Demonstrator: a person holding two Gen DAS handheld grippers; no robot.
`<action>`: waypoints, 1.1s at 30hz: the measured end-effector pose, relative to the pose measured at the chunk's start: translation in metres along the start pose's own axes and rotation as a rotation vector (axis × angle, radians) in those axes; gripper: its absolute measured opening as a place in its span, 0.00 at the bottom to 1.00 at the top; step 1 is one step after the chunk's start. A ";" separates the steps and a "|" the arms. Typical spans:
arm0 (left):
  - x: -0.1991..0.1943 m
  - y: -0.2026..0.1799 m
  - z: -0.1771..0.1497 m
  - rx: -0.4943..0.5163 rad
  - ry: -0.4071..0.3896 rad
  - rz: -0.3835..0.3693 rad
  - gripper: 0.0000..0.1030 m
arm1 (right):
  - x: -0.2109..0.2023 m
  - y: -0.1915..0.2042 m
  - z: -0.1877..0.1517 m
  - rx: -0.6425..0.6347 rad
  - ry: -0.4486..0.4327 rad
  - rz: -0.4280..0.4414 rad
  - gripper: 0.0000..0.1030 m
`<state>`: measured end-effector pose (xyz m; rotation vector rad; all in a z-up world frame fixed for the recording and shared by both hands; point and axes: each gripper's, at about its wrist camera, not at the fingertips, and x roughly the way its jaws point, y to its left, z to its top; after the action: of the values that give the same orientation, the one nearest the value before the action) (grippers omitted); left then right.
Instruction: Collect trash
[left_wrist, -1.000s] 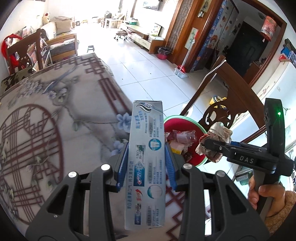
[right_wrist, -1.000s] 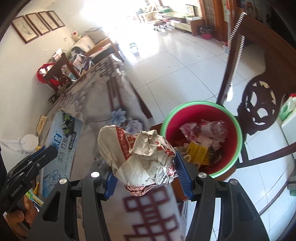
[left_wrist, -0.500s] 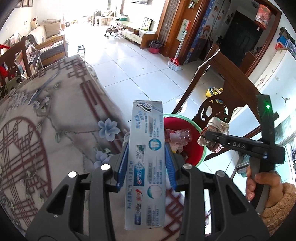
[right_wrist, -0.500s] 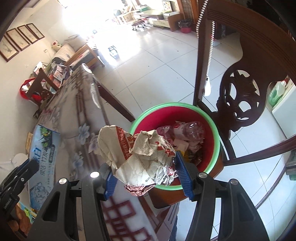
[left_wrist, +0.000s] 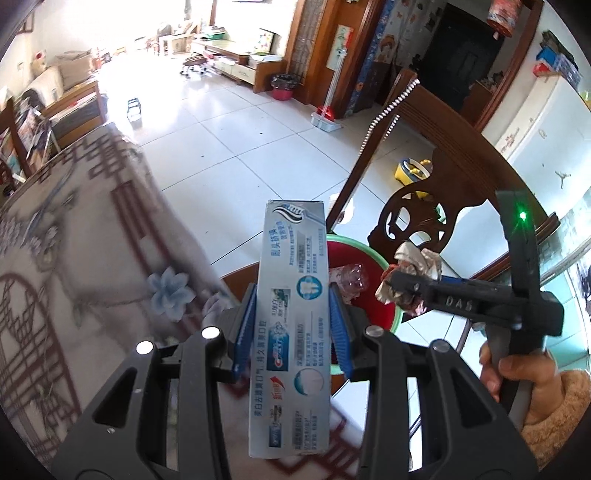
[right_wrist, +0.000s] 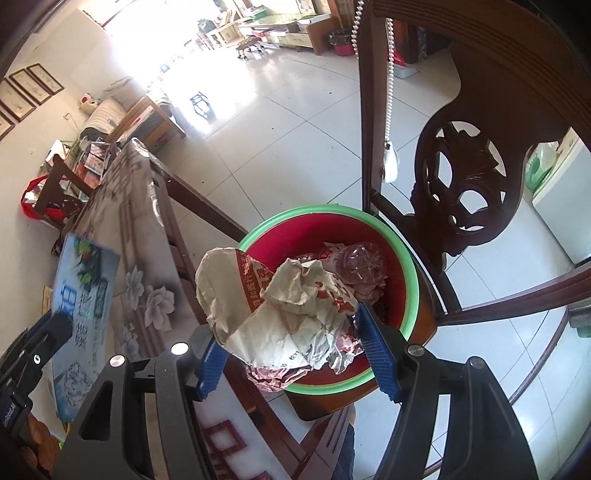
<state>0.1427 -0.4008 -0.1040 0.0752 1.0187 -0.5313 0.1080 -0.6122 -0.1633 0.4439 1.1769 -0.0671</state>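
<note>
Crumpled paper (right_wrist: 280, 314) sits pinched in my right gripper (right_wrist: 291, 347), held above the red, green-rimmed trash bin (right_wrist: 410, 280) beside the carved chair (right_wrist: 461, 192). My left gripper (left_wrist: 291, 325) clamps a toothpaste box (left_wrist: 291, 325) over the table (left_wrist: 92, 258) edge, near the bin.

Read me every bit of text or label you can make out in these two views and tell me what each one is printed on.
"DAS": raised letters on the black right gripper, seen in the left wrist view.
Long blue-and-white toothpaste carton held in the left gripper: Chinese print and a logo, too small and blurred to read.
Crumpled white-and-red paper wrapper: red Chinese characters, creased, unreadable.
Red plastic bin with green rim: no text visible.
</note>
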 end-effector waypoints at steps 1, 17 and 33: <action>0.005 -0.003 0.003 0.008 0.004 -0.002 0.35 | 0.000 -0.001 0.001 -0.001 0.000 -0.007 0.64; 0.068 -0.043 0.030 0.093 0.084 -0.077 0.50 | -0.015 -0.034 -0.005 0.081 -0.039 -0.084 0.81; -0.010 -0.018 0.011 0.062 -0.070 -0.042 0.87 | -0.066 0.009 -0.026 0.007 -0.172 -0.152 0.87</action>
<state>0.1389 -0.4162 -0.0864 0.0903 0.9368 -0.6000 0.0619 -0.6062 -0.1090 0.3473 1.0399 -0.2371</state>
